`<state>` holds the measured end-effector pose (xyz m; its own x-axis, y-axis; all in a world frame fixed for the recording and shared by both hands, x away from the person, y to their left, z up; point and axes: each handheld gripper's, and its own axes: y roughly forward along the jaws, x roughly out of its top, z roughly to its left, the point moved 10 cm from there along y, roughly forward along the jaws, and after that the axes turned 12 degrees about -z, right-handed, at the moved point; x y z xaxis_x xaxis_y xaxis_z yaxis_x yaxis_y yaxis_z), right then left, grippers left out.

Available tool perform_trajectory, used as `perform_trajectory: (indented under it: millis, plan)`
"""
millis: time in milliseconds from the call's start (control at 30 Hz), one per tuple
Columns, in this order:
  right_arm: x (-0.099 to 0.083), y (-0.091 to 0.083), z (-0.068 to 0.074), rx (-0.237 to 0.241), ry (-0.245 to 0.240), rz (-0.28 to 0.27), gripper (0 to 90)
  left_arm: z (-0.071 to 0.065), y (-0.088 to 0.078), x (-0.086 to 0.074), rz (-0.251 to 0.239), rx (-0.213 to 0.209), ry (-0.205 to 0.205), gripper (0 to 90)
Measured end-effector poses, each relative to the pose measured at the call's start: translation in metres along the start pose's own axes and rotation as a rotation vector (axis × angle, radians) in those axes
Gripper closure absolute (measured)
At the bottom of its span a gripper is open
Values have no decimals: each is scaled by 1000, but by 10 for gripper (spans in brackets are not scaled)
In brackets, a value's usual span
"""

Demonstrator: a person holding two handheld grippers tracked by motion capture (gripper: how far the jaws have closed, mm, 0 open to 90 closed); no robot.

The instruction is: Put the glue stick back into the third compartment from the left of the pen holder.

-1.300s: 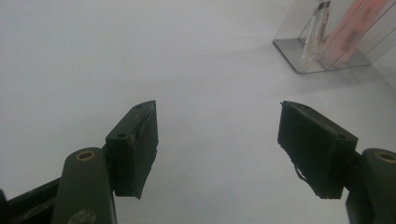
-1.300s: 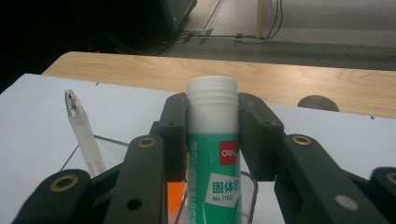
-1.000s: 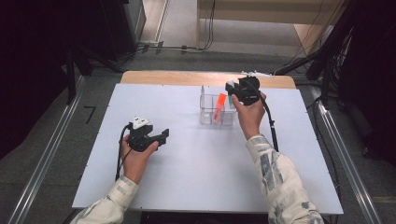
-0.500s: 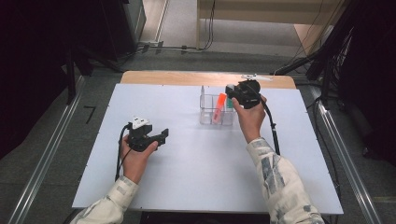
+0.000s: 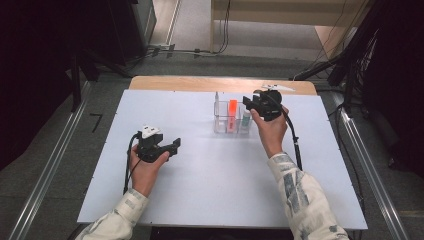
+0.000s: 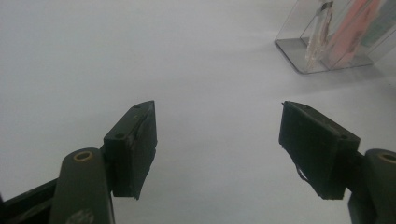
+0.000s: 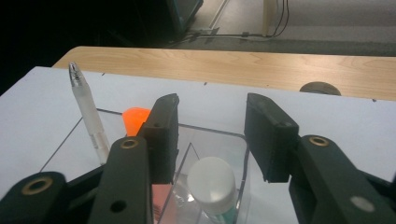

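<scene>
A clear compartment box (image 5: 222, 127) stands at the table's far middle. It holds a clear pen (image 5: 216, 102) on the left, an orange item (image 5: 232, 107) in the middle and a teal bottle with a white cap (image 5: 246, 120) on the right. My right gripper (image 5: 248, 104) hovers over the box's right end, open. In the right gripper view the gripper (image 7: 212, 100) has just been opening its jaws; the white cap (image 7: 212, 182) lies below and between them, untouched. My left gripper (image 5: 175, 145) rests low at the left, open and empty (image 6: 217, 112).
The white table top (image 5: 210, 185) lies on a wooden desk whose far edge (image 5: 200, 82) shows behind the box. Metal rails run along both sides on the floor. Cables lie beyond the desk. From the left gripper view the box (image 6: 299, 51) stands far right.
The right gripper has shifted very slightly toward me over the box's right end. The left hand has stayed where it was.
</scene>
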<state>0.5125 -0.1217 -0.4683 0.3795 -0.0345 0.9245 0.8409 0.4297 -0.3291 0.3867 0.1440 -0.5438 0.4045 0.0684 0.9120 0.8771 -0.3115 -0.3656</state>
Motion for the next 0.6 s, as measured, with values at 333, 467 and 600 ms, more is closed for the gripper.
perform_trajectory:
  millis: [333,467,600]
  plan:
    - [-5,-4,-9,-15,-1,3,366,3,0,-1,6,12,3,267]
    - [-6,-7,-12,-21,-1,0,310,5,0,0,3,21,0,251]
    - [-11,-12,-16,-23,-3,-1,258,7,-1,0,5,26,-1,229]
